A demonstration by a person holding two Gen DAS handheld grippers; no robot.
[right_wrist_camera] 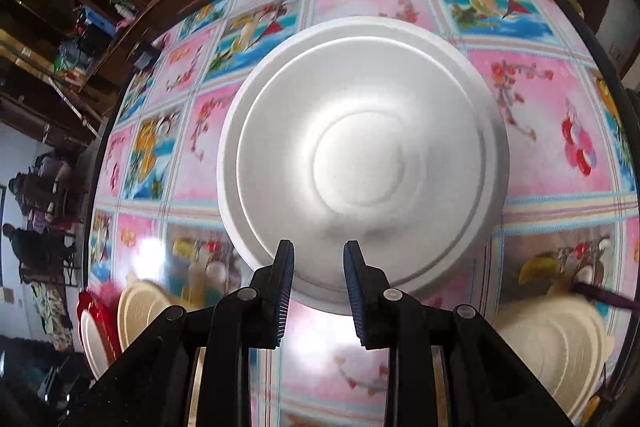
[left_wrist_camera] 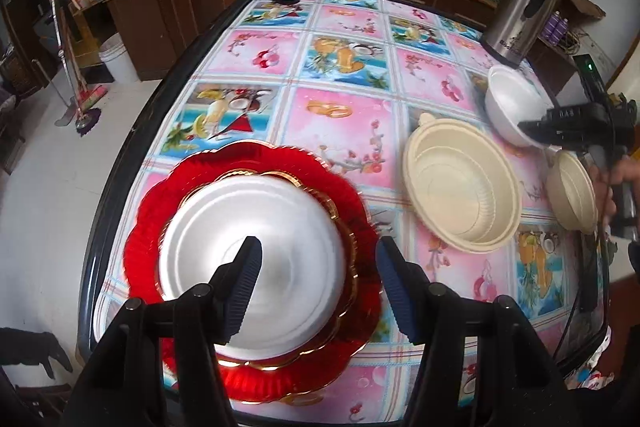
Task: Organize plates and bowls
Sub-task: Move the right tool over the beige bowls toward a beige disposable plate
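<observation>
Right now the right gripper point(right_wrist_camera: 318, 259) has the near rim of a white foam bowl point(right_wrist_camera: 362, 163) between its fingers, which stand a little apart on either side of the rim; whether they press it cannot be told. From the left wrist view that bowl point(left_wrist_camera: 514, 103) looks tilted, near the steel kettle point(left_wrist_camera: 520, 7) at the far right of the table point(left_wrist_camera: 344, 115). The left gripper point(left_wrist_camera: 318, 257) is spread wide and holds nothing, poised over a second white bowl point(left_wrist_camera: 256, 255) sitting on the red plate point(left_wrist_camera: 152, 227). That stack lies well to the left of the bowl at the right gripper, with the cream bowl point(left_wrist_camera: 460, 183) between them. Judging by this, the right hand is the one placed to carry its bowl leftward across to the stack.
</observation>
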